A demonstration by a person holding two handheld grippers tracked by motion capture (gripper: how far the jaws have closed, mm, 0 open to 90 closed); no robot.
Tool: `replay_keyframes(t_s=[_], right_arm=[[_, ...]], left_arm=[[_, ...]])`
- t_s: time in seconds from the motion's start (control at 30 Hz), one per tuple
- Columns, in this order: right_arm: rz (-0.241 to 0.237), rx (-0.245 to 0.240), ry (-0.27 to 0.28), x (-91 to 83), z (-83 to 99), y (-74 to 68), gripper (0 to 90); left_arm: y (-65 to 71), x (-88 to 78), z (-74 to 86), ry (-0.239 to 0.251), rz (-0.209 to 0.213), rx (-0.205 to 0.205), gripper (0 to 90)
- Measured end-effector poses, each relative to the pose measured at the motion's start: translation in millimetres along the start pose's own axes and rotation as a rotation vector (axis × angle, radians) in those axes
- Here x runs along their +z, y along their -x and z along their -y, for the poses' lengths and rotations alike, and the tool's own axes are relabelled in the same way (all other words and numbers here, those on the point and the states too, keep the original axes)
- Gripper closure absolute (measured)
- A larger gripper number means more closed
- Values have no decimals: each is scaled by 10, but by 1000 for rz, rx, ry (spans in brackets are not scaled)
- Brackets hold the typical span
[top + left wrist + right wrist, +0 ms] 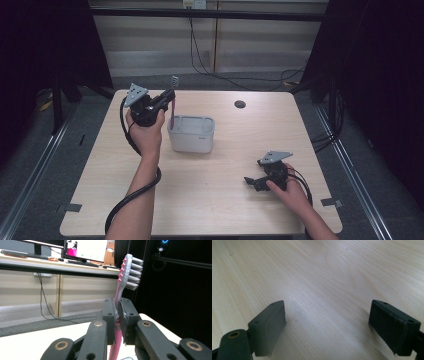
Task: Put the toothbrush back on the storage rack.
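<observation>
Holding a toothbrush [123, 287] upright, the left gripper [167, 97] is hanging over the left end of the grey tub [192, 134] near the middle of the table [225, 200]. In the left gripper view the jaws are clenching the pink handle partway up, with the bristled head rising above them and the lower handle running down out of sight below. From the high view the handle's lower end is reaching down to about the tub's rim; whether the tip is already inside or just above the opening I cannot tell from here.

The right gripper [255, 182] is resting low near the table's right front, well apart from the tub, with the person's hand wrapped around its body. In the right gripper view its two jaws are standing wide apart with only bare wood between them, so it is grasping nothing.

Judging by how things lie, the work is looking like setting the toothbrush into the tub, and it is well along: the brush is gripped, lifted, turned upright and brought over the tub. What is remaining, as I read it, is lowering the handle inside, letting the jaws part, and drawing the left gripper clear without tipping the brush or nudging the tub. The right gripper is seemingly playing no part at this stage.
</observation>
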State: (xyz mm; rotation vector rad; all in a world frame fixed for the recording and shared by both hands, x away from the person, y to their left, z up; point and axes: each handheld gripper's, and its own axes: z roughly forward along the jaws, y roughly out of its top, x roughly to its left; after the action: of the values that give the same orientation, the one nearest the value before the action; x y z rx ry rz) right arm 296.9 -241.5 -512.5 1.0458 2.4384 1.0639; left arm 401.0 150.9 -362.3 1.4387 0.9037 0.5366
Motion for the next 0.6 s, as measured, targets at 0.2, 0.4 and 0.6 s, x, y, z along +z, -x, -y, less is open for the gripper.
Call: replay_keyframes(t_s=[0.2, 0.4, 0.6], right_arm=[[0, 0, 0, 0, 0, 0, 135], [-1, 0, 0, 0, 0, 0, 134], [-1, 0, 0, 0, 0, 0, 134]], left_arm=[[-24, -7, 63, -5, -12, -11, 835], [-54, -21, 145, -11, -17, -21, 833], [-64, -38, 209, -11, -24, -29, 832]])
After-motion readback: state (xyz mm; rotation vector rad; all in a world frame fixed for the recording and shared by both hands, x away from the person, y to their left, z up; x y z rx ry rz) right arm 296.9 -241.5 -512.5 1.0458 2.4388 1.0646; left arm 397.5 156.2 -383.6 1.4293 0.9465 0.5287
